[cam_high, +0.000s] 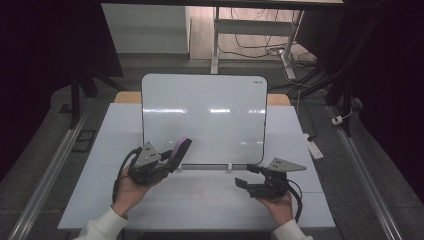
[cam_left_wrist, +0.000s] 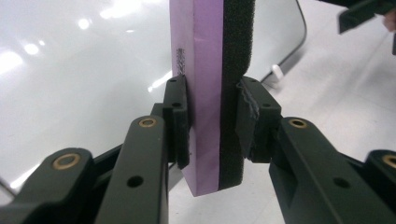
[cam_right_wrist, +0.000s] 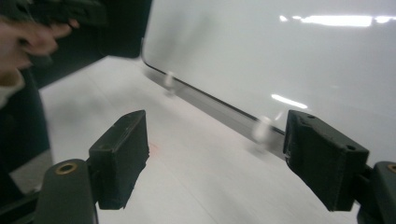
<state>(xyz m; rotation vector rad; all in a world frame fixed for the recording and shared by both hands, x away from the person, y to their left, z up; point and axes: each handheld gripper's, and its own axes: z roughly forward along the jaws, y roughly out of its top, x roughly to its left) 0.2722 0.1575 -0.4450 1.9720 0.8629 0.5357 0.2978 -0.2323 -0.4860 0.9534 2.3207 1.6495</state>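
While clamped: eraser (cam_left_wrist: 210, 93), L hand-held gripper (cam_left_wrist: 212, 121).

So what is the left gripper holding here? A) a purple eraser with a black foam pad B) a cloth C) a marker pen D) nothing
A: in the left gripper view the left gripper is clamped on the purple eraser, foam side against one jaw.

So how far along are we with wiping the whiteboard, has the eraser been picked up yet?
Done: the left gripper is clamped on the purple eraser with black foam pad, lifted near the glossy white whiteboard. In hand: nothing else; the right gripper is open and empty above the white table. Left: any wiping, though the board already looks free of marks.
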